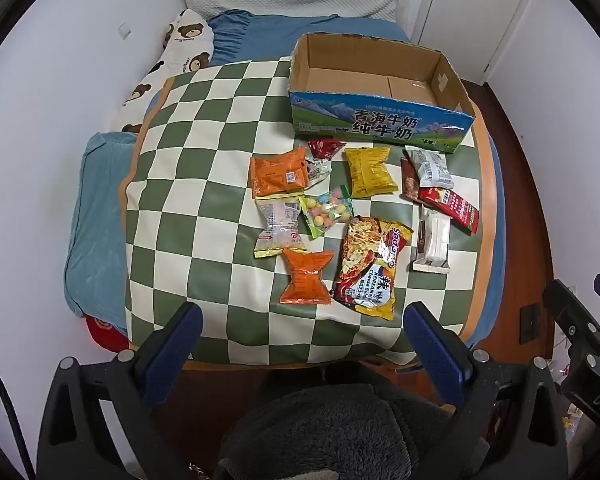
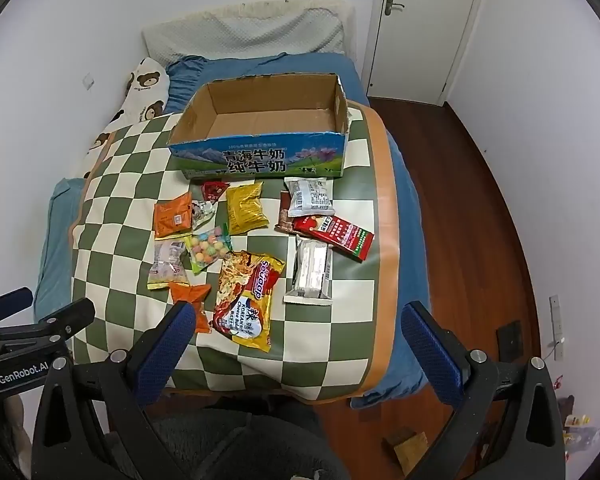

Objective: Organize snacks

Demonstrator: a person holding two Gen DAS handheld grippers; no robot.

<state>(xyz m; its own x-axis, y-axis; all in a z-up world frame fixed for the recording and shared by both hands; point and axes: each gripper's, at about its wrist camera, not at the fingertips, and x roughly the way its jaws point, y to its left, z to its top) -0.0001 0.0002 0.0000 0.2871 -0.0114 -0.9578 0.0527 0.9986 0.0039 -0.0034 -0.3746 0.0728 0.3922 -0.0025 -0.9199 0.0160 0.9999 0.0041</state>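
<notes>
Snacks lie all over the checked cloth (image 1: 204,128) on the bed, and not one is in the box yet. So I think I am right at the start: nothing is picked up.

Both my tongs are spread wide and hold nothing. My left tongs (image 1: 302,340) sit at the bottom of the left view, and my right tongs (image 2: 298,338) at the bottom of the right view. They hang over the near edge of the bed, above the cloth.

Closest to me, low in the middle of the frame, is a small orange bag (image 1: 306,276). Just right of it is the big noodle pack (image 1: 370,264). A white bar (image 1: 434,240) lies to the right of that. A bit farther up are a clear bag (image 1: 278,226) and a bag of colored candy balls (image 1: 328,210). Above them are another orange bag (image 1: 278,172), a yellow bag (image 1: 370,172), a red pack (image 1: 452,208) and a white pack (image 1: 430,166).

Farthest off, in the upper middle, the open cardboard box (image 1: 380,120) waits with nothing in it that I can see.

Next, I think I should reach down to one of the near bags, squeeze it softly, and carry it to the box. The bags are puffy and slippery, so I should grab an edge.
</notes>
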